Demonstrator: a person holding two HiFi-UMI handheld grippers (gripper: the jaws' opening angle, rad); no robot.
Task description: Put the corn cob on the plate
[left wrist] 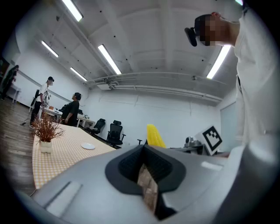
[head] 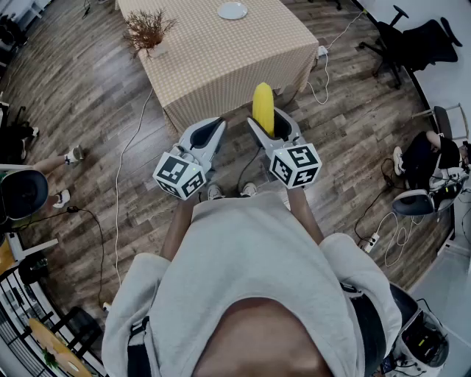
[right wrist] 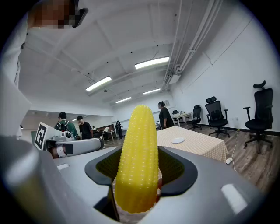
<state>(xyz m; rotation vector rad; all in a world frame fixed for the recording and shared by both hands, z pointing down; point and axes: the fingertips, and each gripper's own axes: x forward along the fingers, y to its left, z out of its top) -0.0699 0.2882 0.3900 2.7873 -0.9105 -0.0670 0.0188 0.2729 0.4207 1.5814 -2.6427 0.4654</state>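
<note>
corn cob (head: 263, 109): yellow, clamped between the jaws of the right gripper (head: 268, 121), butt end low in the jaws and pointed tip sticking out beyond them
right gripper jaws: spread wide around the cob, the pads pressing on its two sides
left gripper (head: 210, 128): just beside the right one, at about the same height, pointing the same way
left gripper jaws: drawn together at the tips, nothing between them – only a sliver of wooden floor shows through the slit
marker cubes: one on the back of each gripper, left (head: 179, 175) and right (head: 295, 165), near the person's chest
plate (head: 232, 10): small, white, bare, lying toward the far side of the table (head: 221, 62)
table: covered by a checked cloth, in front of both grippers
cob to plate: well apart – the cob is in the air on the near side of the table
vase of dried twigs (head: 149, 33): on the table's left corner, away from the plate
</note>
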